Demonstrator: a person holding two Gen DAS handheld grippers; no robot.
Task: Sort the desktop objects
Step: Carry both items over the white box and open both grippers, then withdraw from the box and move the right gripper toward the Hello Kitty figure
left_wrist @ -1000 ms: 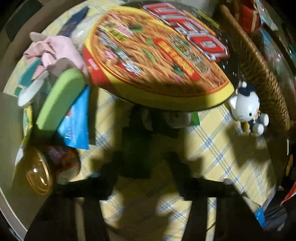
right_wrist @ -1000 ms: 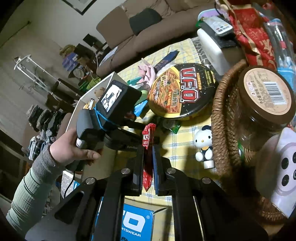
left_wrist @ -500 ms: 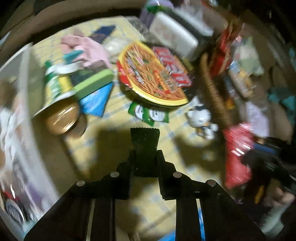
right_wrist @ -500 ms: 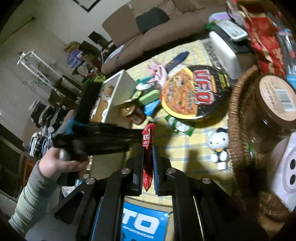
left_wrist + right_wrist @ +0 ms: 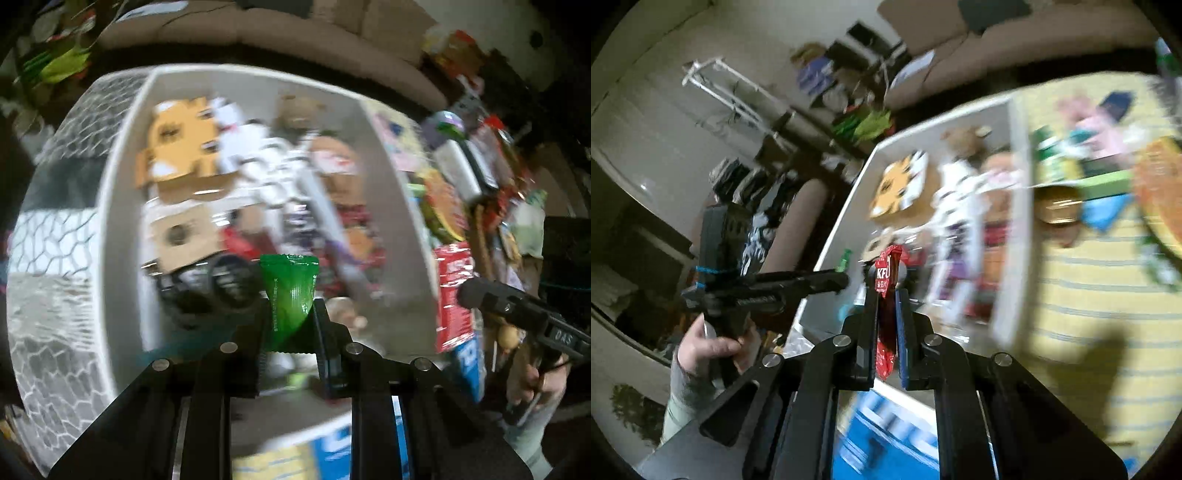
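Left gripper clamps crinkled green foil sachet above white open box; right gripper pinches red KFC ketchup packet over box's near edge.

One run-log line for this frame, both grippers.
left gripper: shut on green packet | right gripper: shut on red KFC sachet | both over white box of toys | motion blur
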